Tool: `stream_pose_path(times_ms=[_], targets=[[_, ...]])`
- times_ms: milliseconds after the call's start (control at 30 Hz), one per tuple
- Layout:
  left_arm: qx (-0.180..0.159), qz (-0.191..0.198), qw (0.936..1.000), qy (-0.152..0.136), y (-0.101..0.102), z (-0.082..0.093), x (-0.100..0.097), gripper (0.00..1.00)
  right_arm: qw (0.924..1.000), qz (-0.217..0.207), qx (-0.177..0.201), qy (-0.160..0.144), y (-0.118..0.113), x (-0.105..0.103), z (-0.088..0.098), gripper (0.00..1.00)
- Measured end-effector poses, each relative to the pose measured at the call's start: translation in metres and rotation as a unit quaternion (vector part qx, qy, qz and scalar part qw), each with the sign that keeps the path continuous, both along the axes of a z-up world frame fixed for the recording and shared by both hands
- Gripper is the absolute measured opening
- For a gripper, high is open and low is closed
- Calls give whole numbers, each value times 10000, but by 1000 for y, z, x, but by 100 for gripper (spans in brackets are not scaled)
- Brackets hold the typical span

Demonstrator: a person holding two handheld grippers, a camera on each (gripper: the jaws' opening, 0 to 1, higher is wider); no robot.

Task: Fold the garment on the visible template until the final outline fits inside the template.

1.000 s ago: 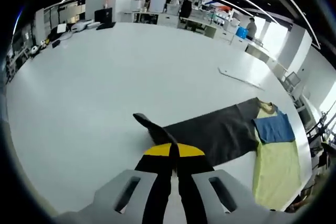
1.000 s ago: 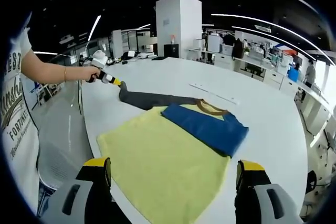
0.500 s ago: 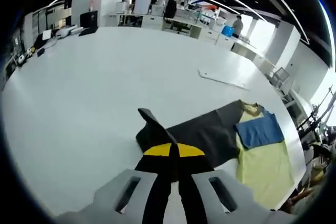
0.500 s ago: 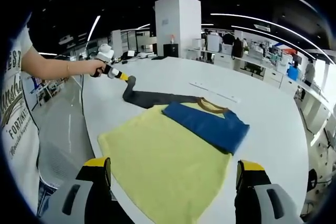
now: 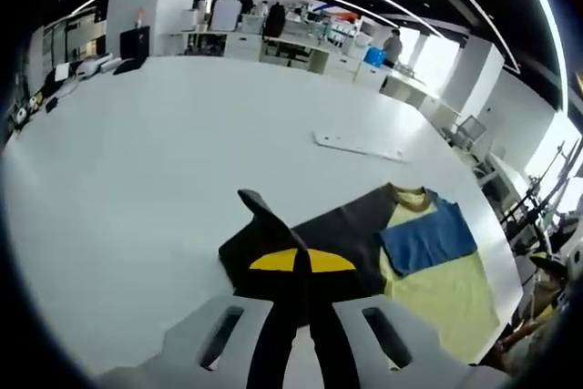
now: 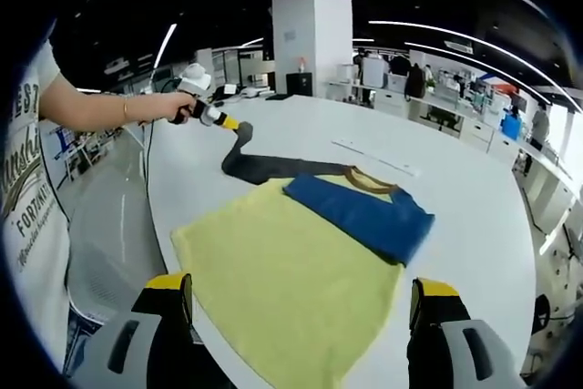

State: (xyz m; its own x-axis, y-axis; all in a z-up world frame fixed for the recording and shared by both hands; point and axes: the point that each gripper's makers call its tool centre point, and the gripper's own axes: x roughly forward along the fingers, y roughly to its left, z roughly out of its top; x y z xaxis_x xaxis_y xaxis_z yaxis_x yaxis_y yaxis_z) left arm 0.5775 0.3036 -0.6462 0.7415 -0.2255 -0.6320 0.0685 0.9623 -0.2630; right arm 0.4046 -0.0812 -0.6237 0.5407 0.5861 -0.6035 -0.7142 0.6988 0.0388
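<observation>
Jaws of the left gripper (image 5: 301, 266) pressed together on the end of the grey sleeve (image 5: 273, 225), yellow tips meeting, cloth lifted off the bench (image 5: 137, 161). From the right gripper view, the left gripper (image 6: 228, 122) sits at far left, held in a hand (image 6: 182, 107), sleeve (image 6: 244, 148) hanging from it in a curve down to the bench (image 6: 474, 216).

Right gripper (image 6: 301, 302): jaws spread wide, nothing between them, poised over the near edge of the garment (image 6: 282, 271).

Garment lies flat on the white bench: yellow body, brown collar (image 6: 369, 184), blue sleeve (image 6: 360, 216) folded across the chest. Left gripper view has the garment (image 5: 437, 284) to the right, grey sleeve panel running toward the jaws.

Writing: shirt (image 6: 23, 198) of the person at left edge carries dark lettering, partly cut off; "FORTN" readable, the rest cannot be made out.

Far side of bench: thin white strip (image 5: 357, 145) lying flat, well apart from the garment. No containers to be made out on the bench. Office desks and a white pillar (image 6: 310, 43) beyond.
</observation>
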Motion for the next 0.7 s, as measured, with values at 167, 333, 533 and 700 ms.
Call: stream_pose_path(times_ms=[167, 333, 533, 700], targets=[[37, -131, 9999, 13, -11, 1, 4, 0, 10000, -3, 15, 0, 0, -2, -1, 99], [87, -339, 9994, -6, -21, 4, 7, 0, 10000, -3, 47, -31, 3, -2, -1, 99], [90, -477, 9988, -22, -33, 9, 12, 0, 9999, 68, 97, -3, 10, -6, -4, 99], [65, -601, 9982, -54, -47, 13, 16, 0, 9999, 83, 151, -10, 12, -6, -3, 99]])
